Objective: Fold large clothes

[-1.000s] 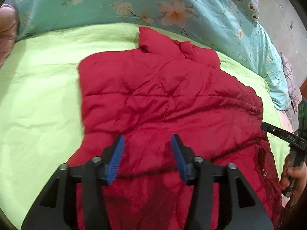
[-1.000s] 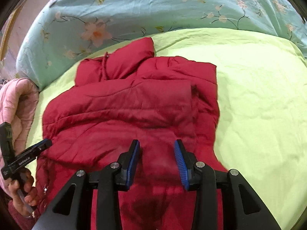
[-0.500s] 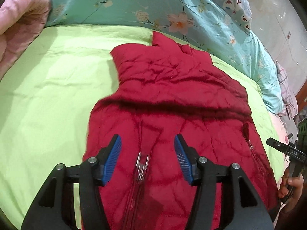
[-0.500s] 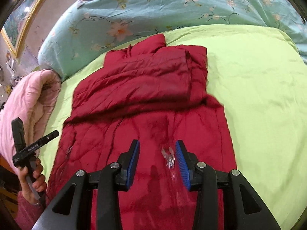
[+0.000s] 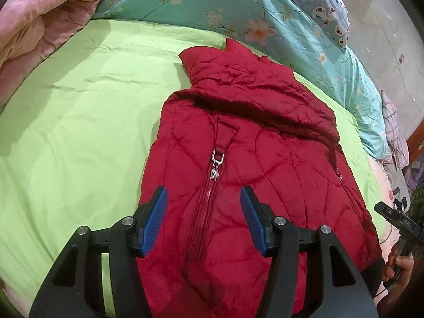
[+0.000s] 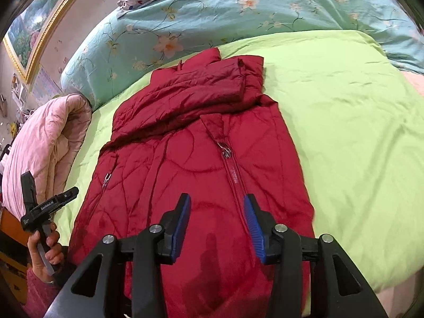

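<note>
A dark red quilted jacket (image 5: 265, 159) lies front-up on the lime green sheet (image 5: 79, 106), its zip closed and its sleeves folded across the chest. The silver zip pull (image 5: 216, 161) sits mid-chest. My left gripper (image 5: 203, 198) hovers open over the jacket's lower front, the zip line running between its blue pads, nothing gripped. In the right wrist view the jacket (image 6: 185, 164) fills the middle, with the zip pull (image 6: 225, 149) ahead. My right gripper (image 6: 216, 201) hangs above the hem area, its jaws opening and empty.
A rolled pink quilt (image 5: 39, 21) lies at the sheet's left. A teal floral duvet (image 6: 225, 18) and a cartoon-print pillow (image 5: 318, 2) border the far side. A hand (image 6: 45, 243) holding the other gripper shows at each view's edge. Bare green sheet (image 6: 344, 132) stretches right of the jacket.
Both grippers have drawn back from the folded sleeves toward the hem, so the zip and lower front have come into view. The right jaws have widened a little.
</note>
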A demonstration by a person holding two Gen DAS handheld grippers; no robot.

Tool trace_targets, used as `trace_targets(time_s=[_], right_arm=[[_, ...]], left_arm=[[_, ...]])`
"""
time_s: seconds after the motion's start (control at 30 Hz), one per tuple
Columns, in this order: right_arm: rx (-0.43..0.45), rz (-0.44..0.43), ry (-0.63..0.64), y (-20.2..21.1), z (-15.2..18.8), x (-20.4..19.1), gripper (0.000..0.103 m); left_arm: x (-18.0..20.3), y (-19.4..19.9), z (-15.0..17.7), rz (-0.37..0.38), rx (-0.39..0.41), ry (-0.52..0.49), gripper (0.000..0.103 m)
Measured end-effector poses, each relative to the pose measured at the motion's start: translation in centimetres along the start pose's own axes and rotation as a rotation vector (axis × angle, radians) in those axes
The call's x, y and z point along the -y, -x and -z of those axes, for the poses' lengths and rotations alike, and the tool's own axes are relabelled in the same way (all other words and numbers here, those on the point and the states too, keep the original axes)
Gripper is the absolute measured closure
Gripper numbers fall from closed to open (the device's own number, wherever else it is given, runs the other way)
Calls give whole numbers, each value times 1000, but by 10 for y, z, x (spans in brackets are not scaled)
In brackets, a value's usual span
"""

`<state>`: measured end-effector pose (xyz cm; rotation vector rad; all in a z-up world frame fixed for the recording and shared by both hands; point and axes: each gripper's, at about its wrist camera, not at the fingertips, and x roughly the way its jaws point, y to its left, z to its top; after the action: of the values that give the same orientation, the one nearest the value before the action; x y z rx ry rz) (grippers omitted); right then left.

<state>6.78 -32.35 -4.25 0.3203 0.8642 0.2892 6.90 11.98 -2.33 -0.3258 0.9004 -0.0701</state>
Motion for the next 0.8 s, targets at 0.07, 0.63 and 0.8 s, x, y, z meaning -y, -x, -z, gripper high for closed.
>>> trace_targets(time_s=[0.07,0.63,0.8], right_arm=[[8,-3,-11,6,6,3,55],[19,109,-49,37,46,27,42],[-25,107,-96,31,63,37,34]], left_arm=[[1,4,4,-1,1,-6,47],[-21,26,41,-36,-22,30,43],[-27,26,53,-28,-38,53,35]])
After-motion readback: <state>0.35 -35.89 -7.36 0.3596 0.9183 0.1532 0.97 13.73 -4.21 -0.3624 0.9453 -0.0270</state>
